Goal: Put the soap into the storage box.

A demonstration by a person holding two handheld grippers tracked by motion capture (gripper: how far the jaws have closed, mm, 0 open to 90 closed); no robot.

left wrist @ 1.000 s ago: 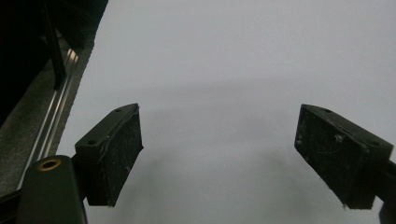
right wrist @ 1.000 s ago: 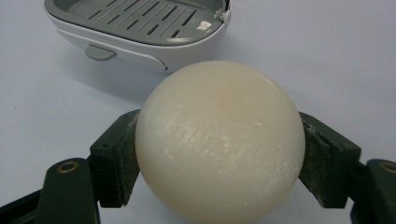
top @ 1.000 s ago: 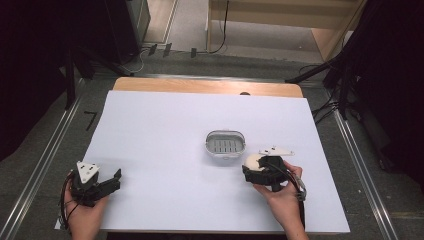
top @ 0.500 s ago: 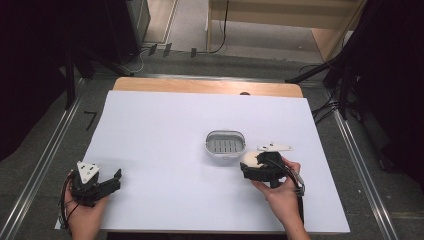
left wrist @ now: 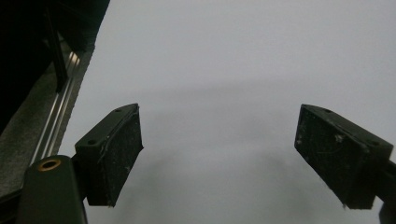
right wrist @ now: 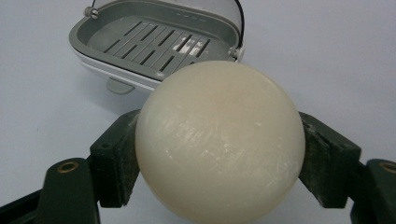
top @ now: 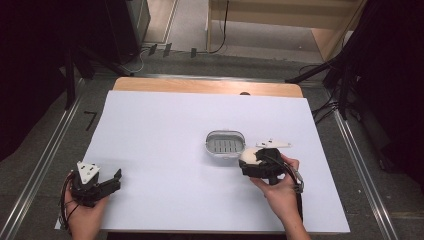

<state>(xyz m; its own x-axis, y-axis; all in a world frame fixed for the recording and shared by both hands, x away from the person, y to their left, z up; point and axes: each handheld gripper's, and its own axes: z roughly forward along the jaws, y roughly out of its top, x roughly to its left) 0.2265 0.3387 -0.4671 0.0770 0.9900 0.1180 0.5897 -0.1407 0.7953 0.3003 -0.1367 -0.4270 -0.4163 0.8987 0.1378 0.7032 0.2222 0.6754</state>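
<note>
**Tech:** Cream soap [right wrist: 219, 140] — round bar, clamped between the jaws of the right gripper [right wrist: 219, 154]. Both pads press its sides. Confirm position.

**Lead:** Confirmed. In the high view the soap [top: 248, 156] sits at the front of the right gripper [top: 252, 162], just beside the dish [top: 226, 145] on its right side, not yet over it. Whether the soap is clear of the sheet [top: 165, 130] cannot be told.

**Tech:** Dish state?

**Lead:** Grey slotted tray, empty. Its clear lid is swung back, so the opening is free. In the right gripper view the dish [right wrist: 154, 42] lies just beyond the soap.

**Tech:** Left gripper [top: 107, 182]?

**Lead:** Idle at the near left corner of the sheet, well apart from the work. Jaws wide apart, nothing between them — the left gripper view has bare sheet ahead of the pads.

**Tech:** Progress?

**Lead:** Judged as follows: pick-up done, carry nearly done. Remaining: bring the soap over the tray, lower it, release. Closing the lid may follow.
</note>
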